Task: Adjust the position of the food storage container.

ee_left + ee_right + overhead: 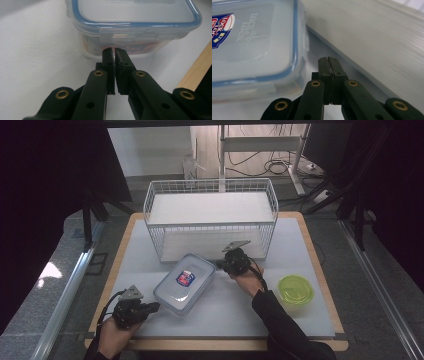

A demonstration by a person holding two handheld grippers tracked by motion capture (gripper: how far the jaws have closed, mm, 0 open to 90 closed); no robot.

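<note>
A clear plastic food container (pixel 185 282) with a blue-sealed lid and a red and blue label lies on the white mat in the middle of the table. My left gripper (pixel 156 306) is at its near left end. In the left gripper view the jaws (pixel 114 51) stand together, empty, just short of the container's (pixel 135 15) side latch. My right gripper (pixel 220 264) sits at the container's far right corner. In the right gripper view it (pixel 328 59) is shut, empty, beside the lid's (pixel 249 45) edge.
A white wire basket (pixel 210 225) stands at the back of the mat, close behind my right gripper. Its white base panel (pixel 374 37) runs along the right in the right gripper view. A round green lidded bowl (pixel 295 290) sits at the right.
</note>
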